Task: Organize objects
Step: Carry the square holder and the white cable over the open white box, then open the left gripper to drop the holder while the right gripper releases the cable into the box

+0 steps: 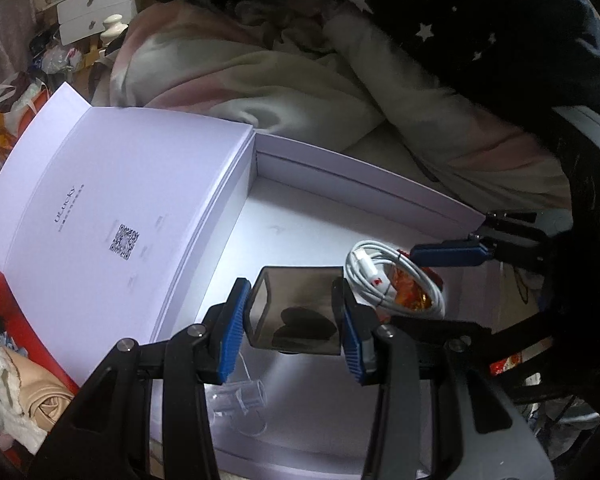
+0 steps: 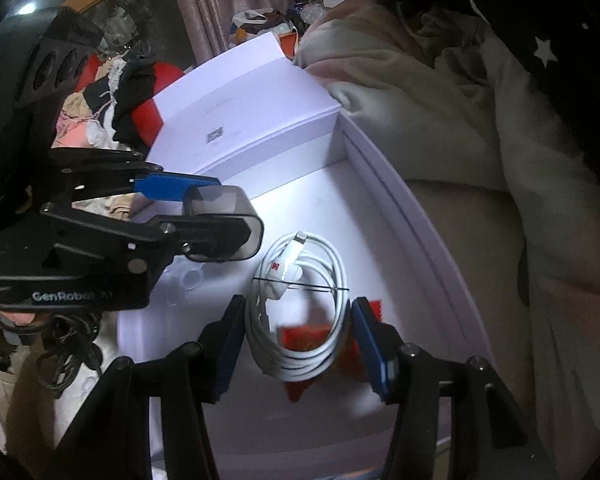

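A smoky transparent case [image 1: 296, 312] is clamped between the blue pads of the left gripper [image 1: 292, 320], and it is held above the floor of the open white box [image 1: 340, 176]. A coiled white cable [image 2: 296, 312] is gripped on both sides by the pads of the right gripper [image 2: 296, 344], also over the inside of the box, just beside the case. Something red and orange is seen together with the coil, but it is too blurred to be named. A small clear plastic part [image 1: 244, 400] is lying on the box floor under the left gripper. The lid of the box [image 1: 112, 216], with a printed code, is folded open to the left. A pale blanket [image 1: 260, 76] is lying behind the box.
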`<act>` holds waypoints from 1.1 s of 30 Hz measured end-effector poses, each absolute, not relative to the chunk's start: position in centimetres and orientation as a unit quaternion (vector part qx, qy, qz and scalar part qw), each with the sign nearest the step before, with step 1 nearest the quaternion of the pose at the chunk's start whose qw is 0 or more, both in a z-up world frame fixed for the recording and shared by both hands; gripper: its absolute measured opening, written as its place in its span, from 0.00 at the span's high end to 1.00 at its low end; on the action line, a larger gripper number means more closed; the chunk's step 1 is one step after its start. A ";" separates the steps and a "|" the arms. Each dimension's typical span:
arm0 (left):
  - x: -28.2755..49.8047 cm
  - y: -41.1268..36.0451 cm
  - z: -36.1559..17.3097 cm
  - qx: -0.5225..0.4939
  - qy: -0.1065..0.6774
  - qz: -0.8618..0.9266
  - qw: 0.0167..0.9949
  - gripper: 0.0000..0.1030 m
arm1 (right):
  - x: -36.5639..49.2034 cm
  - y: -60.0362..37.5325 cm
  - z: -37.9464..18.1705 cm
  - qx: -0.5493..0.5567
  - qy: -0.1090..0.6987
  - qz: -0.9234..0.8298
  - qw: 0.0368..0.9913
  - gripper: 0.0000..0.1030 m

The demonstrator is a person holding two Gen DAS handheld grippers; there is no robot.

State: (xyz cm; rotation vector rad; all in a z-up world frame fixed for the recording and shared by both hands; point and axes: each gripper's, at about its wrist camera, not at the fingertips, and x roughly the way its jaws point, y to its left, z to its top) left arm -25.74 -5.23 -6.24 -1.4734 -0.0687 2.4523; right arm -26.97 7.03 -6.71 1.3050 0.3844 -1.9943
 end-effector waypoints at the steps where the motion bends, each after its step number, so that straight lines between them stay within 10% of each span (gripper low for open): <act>1: -26.0 -5.2 -6.4 -0.512 -0.021 0.847 0.137 0.61 | -27.2 7.0 -6.9 0.508 0.147 -0.771 0.356 0.48; 33: -25.0 -5.0 -5.4 -0.527 -0.020 0.847 0.062 0.54 | -26.4 8.5 -6.2 0.519 0.148 -0.773 0.333 0.44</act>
